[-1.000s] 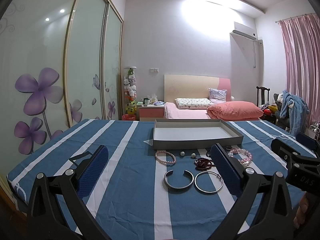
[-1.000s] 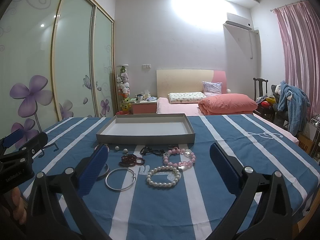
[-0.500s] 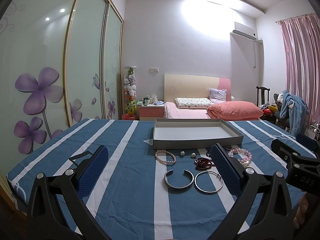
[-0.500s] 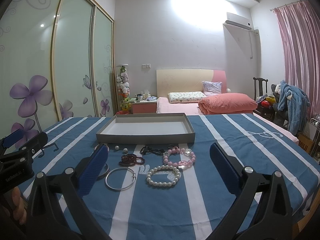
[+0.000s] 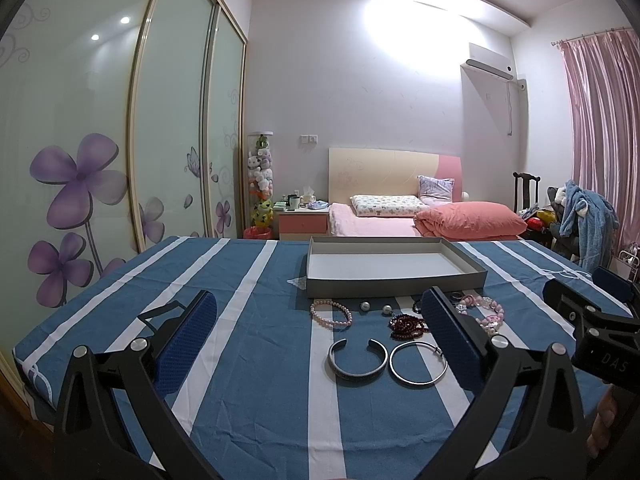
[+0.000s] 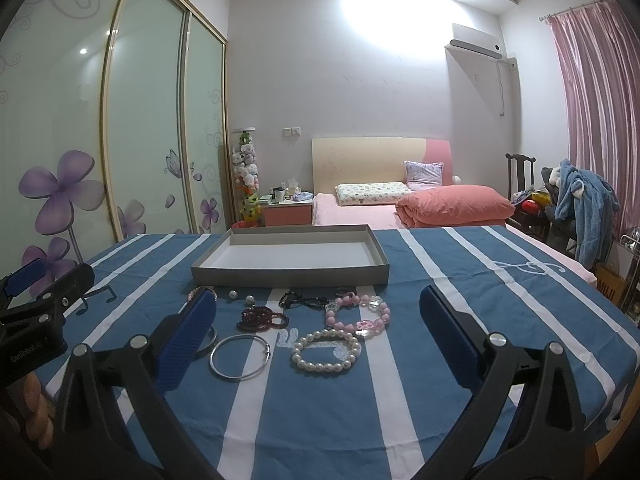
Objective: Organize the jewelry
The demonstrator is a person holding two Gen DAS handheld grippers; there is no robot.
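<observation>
While I hold both grippers above the near edge of the table (image 6: 500, 292), its blue-and-white striped cloth carries the following, placed relative to the grey tray (image 6: 290, 278):

1. Grey tray: shallow, white floor, nothing in it, at the far middle of the table.
2. Pink bead bracelet (image 5: 331, 313): just in front of the tray's left corner.
3. Two loose pearls (image 5: 375, 308): beside item 2, in front of the tray.
4. Dark red bead strand (image 6: 263, 317): nearer me than the pearls.
5. Black bead strand (image 6: 302, 300): close to the tray's front wall.
6. Pink-and-clear chunky bracelet (image 6: 357, 312): in front of the tray's right end.
7. White pearl bracelet (image 6: 326, 351): nearer me than item 6.
8. Thin silver bangle (image 6: 239, 357): left of item 7.
9. Open silver cuff (image 5: 357, 359): left of item 8, just beside it.

Left gripper (image 5: 316, 338): jaws wide, holding nothing, above the cloth.
Right gripper (image 6: 318, 334): jaws wide, holding nothing.
</observation>
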